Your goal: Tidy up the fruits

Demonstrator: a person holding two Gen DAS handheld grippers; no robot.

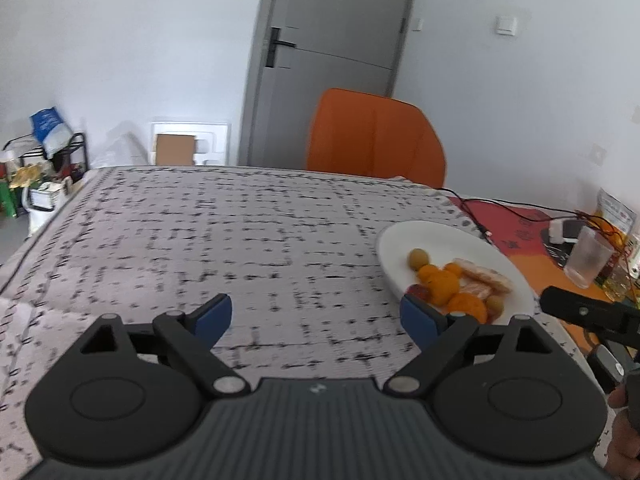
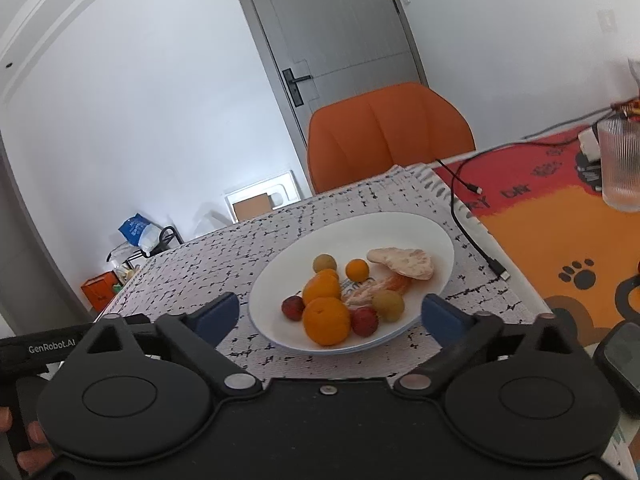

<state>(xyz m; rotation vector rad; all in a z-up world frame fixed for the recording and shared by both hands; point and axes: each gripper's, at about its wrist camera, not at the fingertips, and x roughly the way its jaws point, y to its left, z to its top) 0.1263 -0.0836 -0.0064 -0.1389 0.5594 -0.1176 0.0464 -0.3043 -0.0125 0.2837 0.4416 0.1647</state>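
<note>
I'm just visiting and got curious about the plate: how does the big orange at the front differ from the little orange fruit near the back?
The big orange is much larger than the little orange fruit. The big orange sits at the plate's near edge, touching another orange; the little one lies farther back, beside the peel. Both are round, orange and unpeeled.

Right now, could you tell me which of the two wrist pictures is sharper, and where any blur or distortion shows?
Right wrist view: sharper, the fruit on the white plate is crisp, while the fisheye bends the door and wall. Left wrist view: softer, the patterned tablecloth is smeared and the plate's fruit looks fuzzy; its edges curve too. Both are evenly daylit, without strong glare.
</note>
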